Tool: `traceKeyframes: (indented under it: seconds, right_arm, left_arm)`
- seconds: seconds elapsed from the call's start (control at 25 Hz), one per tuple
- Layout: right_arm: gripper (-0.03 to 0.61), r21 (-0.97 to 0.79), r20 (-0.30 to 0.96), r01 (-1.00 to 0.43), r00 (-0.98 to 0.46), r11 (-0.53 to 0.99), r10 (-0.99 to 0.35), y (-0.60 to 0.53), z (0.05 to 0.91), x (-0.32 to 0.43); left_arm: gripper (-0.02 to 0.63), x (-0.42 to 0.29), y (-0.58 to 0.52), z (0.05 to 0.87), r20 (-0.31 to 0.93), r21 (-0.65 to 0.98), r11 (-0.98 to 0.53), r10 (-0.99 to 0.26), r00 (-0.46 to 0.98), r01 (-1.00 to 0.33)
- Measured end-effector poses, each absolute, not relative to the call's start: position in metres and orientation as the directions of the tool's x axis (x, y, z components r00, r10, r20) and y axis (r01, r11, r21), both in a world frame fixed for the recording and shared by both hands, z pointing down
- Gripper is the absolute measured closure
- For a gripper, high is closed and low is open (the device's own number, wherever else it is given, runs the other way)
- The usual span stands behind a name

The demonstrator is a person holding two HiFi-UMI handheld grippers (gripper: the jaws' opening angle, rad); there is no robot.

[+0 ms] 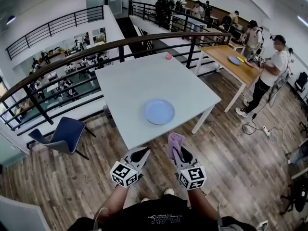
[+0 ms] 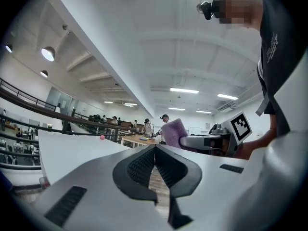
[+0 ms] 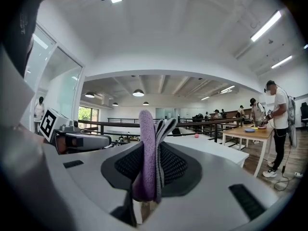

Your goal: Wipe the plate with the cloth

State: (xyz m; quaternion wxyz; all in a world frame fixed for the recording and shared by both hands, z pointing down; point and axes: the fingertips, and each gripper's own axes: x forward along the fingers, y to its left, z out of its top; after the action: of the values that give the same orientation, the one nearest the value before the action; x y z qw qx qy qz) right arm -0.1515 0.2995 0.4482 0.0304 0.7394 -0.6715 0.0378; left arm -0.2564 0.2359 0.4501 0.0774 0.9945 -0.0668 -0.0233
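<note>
A pale blue plate [image 1: 159, 111] lies near the front edge of the white table [image 1: 139, 81]. Both grippers hover over the wooden floor just short of that edge. My right gripper [image 1: 177, 149] is shut on a folded purple cloth [image 1: 174, 143], which stands up between the pads [image 3: 150, 153]. My left gripper [image 1: 140, 155] is shut with nothing between its pads [image 2: 155, 163]. In the left gripper view the cloth [image 2: 174, 130] and the right gripper show to the right. The plate is hidden from both gripper views.
A small pink ball [image 1: 168, 56] sits at the table's far edge. A blue chair [image 1: 65, 134] stands left of the table by the railing [image 1: 72, 57]. A wooden table [image 1: 233, 61] with people around it is at the right. Cables lie on the floor at right.
</note>
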Motion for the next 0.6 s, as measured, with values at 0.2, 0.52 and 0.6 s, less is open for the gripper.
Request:
traceKeyframes:
  seconds: [0.2, 0.52, 0.6]
  right_arm:
    - [0.480, 0.060, 0.094, -0.993, 0.111, -0.105, -0.989, 0.261, 0.446, -0.120]
    - [0.480, 0.059, 0.121, -0.991, 0.124, -0.118, -0.985, 0.216, 0.456, -0.055]
    - [0.480, 0.047, 0.124, -0.992, 0.120, -0.115, -0.985, 0.209, 0.459, -0.036]
  left_arm:
    - [0.601, -0.236, 0.203, 0.451, -0.020, 0.134, -0.975, -0.180, 0.984, -0.175]
    - [0.601, -0.206, 0.127, 0.453, -0.026, 0.151, -0.934, -0.330, 0.944, -0.323]
    - [0.601, -0.190, 0.118, 0.454, -0.022, 0.151, -0.931, -0.339, 0.941, -0.332]
